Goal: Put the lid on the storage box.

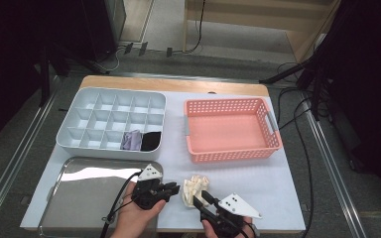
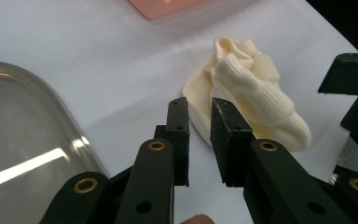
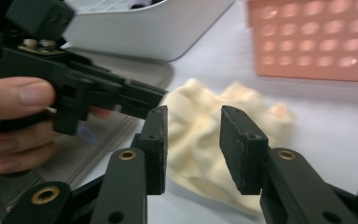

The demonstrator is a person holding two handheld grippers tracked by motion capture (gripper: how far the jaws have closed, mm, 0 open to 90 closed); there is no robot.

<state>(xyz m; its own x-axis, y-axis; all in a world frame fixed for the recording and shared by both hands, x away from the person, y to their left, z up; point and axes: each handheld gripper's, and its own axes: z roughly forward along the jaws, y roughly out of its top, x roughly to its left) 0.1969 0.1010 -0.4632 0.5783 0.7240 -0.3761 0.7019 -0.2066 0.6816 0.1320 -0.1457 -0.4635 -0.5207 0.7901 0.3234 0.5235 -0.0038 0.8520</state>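
The cream sock [image 1: 194, 189] lies crumpled on the white surface [image 1: 258, 178] between both claws, left claw [image 2: 199, 122] nearly together and empty, right claw [image 3: 193, 133] apart; the high view adds the divided tray [image 1: 111, 121] and pink basket [image 1: 231, 130].

1 sock [image 1: 193, 190] – 2 grippers

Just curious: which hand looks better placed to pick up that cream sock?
Probably the right gripper: its open jaws already face the sock squarely. The left gripper stands beside it, jaws narrow.
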